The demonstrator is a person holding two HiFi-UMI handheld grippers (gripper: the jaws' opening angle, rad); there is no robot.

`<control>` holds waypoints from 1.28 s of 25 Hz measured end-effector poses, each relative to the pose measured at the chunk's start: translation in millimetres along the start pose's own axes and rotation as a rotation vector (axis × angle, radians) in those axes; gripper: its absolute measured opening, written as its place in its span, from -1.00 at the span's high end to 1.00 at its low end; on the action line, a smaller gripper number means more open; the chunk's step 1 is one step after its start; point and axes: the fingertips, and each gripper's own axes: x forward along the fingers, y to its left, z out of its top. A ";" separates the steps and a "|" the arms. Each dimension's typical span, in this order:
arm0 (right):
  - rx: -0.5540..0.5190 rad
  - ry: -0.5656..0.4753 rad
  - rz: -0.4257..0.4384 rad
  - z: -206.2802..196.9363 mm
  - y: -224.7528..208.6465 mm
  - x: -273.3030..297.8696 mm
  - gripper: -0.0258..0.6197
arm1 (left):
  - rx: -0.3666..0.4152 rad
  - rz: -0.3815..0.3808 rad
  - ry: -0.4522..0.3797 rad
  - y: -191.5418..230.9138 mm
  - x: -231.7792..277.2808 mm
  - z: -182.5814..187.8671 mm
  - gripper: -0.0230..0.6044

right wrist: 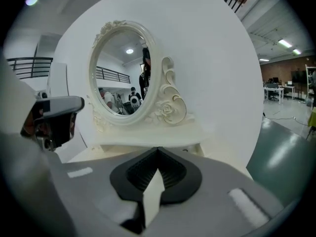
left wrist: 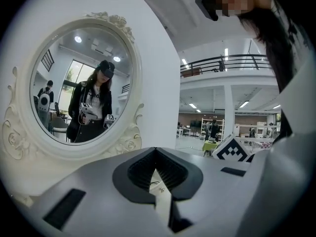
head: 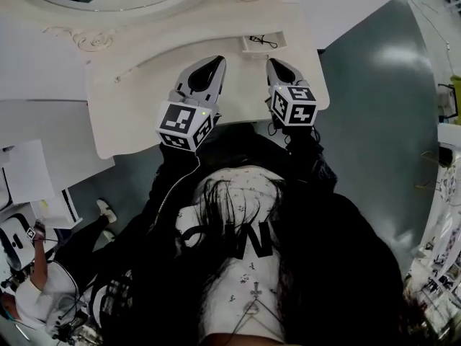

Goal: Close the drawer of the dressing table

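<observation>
Overhead, the person's two dark-sleeved arms reach forward side by side from the lower middle of the frame, each ending in a gripper held over the front edge of the cream dressing table. The left gripper sits just left of centre, angled slightly rightward, its marker cube nearest the body. The right gripper is just beside it, angled slightly leftward, so the two tips lean toward each other without touching.

Along its own jaws, the left gripper is clenched, tips meeting with nothing between them, and it faces the oval mirror in the left half of that picture. The right gripper is likewise clenched and empty, with the mirror at upper left.

A small drawer stands pulled out at the upper middle of the head view, just beyond the gripper tips, a thin dark item lying inside it. Neither gripper touches it.
</observation>
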 end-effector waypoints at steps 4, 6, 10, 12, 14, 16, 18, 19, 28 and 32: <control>-0.004 0.080 -0.032 -27.1 -28.9 13.4 0.89 | -0.014 0.049 0.002 5.5 0.4 -4.4 0.93; -0.011 0.115 -0.037 -39.6 -40.5 21.3 0.89 | -0.020 0.068 0.006 6.8 -0.2 -7.9 0.93; -0.007 0.180 -0.026 -62.3 -56.0 40.8 0.76 | -0.033 0.102 0.008 9.7 -2.4 -12.9 0.93; 0.013 0.198 -0.025 -69.8 -61.9 48.4 0.76 | -0.034 0.114 0.008 10.3 -2.4 -14.0 0.93; 0.014 0.221 -0.018 -77.4 -65.1 55.0 0.76 | -0.034 0.124 0.008 10.2 -2.4 -14.7 0.93; 0.012 0.246 -0.001 -84.7 -65.3 61.7 0.72 | -0.033 0.134 0.009 10.0 -2.6 -15.0 0.93; 0.031 0.261 0.014 -90.4 -65.1 66.9 0.72 | -0.030 0.143 0.010 9.8 -3.1 -14.9 0.93; 0.044 0.265 0.016 -92.6 -65.6 68.9 0.71 | -0.028 0.146 0.010 9.7 -3.4 -14.8 0.93; 0.060 0.294 0.007 -99.9 -72.5 81.5 0.71 | -0.024 0.199 0.010 19.3 -10.2 -13.5 0.93; 0.077 0.285 0.022 -101.1 -73.5 81.4 0.69 | -0.024 0.209 0.013 20.4 -11.0 -15.4 0.93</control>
